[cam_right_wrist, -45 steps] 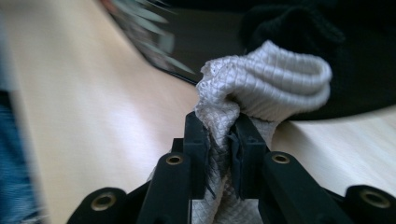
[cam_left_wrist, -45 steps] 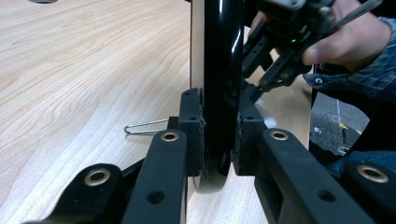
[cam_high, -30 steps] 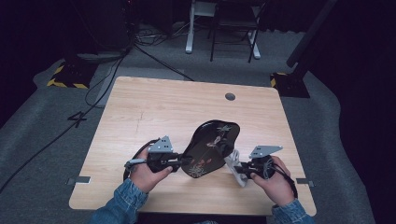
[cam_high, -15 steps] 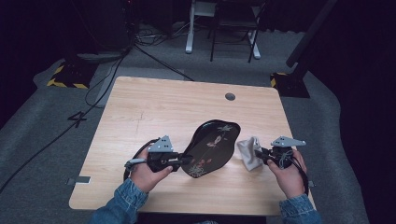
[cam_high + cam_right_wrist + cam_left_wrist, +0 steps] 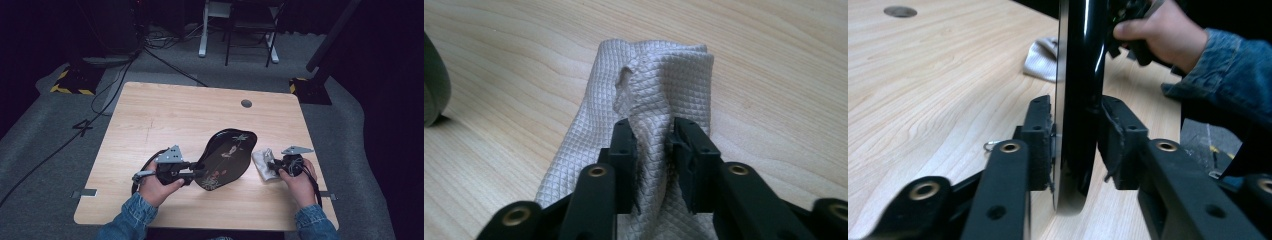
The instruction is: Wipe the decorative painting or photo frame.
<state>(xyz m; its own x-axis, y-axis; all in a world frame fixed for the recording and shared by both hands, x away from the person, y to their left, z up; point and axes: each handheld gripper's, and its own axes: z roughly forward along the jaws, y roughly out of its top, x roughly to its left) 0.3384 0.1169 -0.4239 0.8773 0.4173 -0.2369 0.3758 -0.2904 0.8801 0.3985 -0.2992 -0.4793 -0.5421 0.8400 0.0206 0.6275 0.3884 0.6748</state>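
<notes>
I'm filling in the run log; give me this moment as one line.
left gripper: jaws just opening, tray edge between | right gripper: jaws just opening, cloth between, on table

The far half of the surface lies open. Near the front edge, the black tray and grey cloth block sideways passage.

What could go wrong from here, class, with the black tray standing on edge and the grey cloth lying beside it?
1. The black tray stands on edge between the fingers of the left gripper, whose jaws have just been opening. Unsupported, it may tip and slap onto the table.
2. The right gripper has also just been opening its jaws around the grey cloth, so the cloth may slip out.
</notes>
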